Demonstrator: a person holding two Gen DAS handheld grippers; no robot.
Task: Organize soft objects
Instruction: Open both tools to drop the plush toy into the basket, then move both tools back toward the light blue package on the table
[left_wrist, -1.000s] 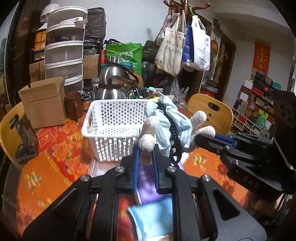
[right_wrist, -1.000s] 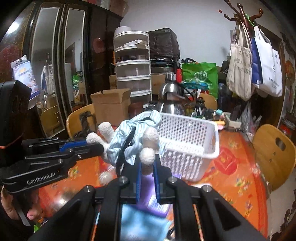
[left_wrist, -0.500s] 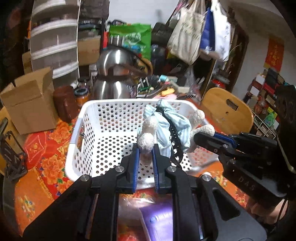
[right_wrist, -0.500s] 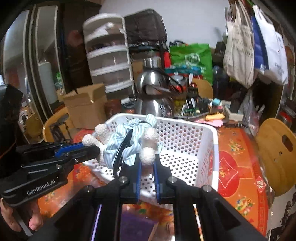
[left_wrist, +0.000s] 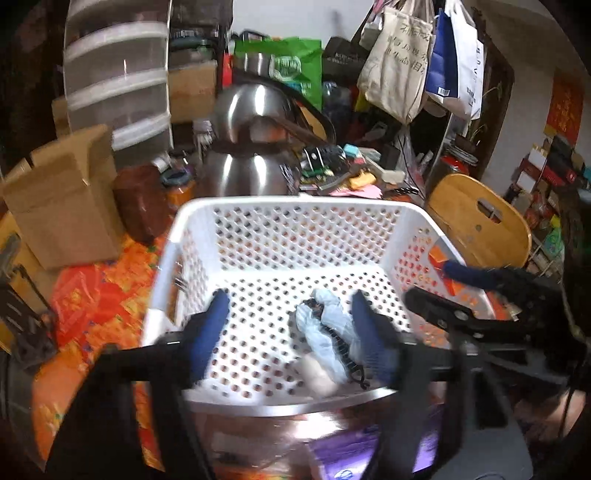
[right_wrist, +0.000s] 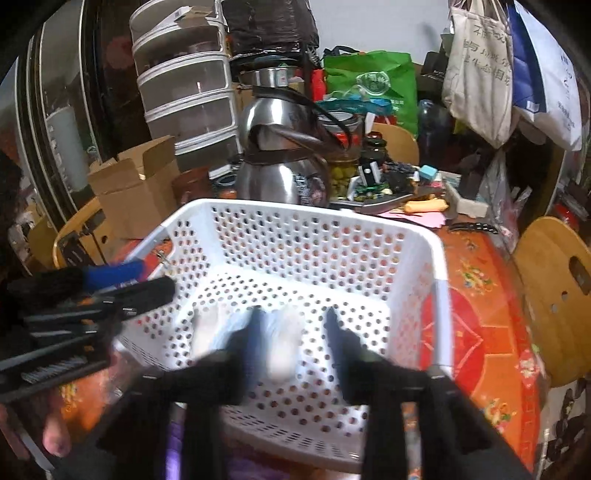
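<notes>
A soft toy (left_wrist: 325, 332) of light blue cloth with white plush limbs and a black strap lies on the floor of the white perforated basket (left_wrist: 295, 201). My left gripper (left_wrist: 288, 317) hangs over the basket's near side. Its jaws are opening, and the toy sits loose between them, near the right finger. My right gripper (right_wrist: 293, 325) is also opening above the blurred toy (right_wrist: 280, 343), and its pads are off it. Each gripper shows in the other's view, the right gripper (left_wrist: 432, 284) at the basket's right wall and the left gripper (right_wrist: 155, 277) at the left wall of the basket (right_wrist: 295, 206).
Behind the basket stand a steel kettle (left_wrist: 251, 155), a brown jar (left_wrist: 144, 199) and an open cardboard box (left_wrist: 62, 195). A wooden chair (left_wrist: 480, 225) is at the right. A red-orange floral cloth (right_wrist: 480, 332) covers the table. A purple packet (left_wrist: 351, 454) lies below my fingers.
Both grippers carried the toy forward over the basket while shut on its plush limbs. Both have now opened, and the toy has dropped to the basket floor.
</notes>
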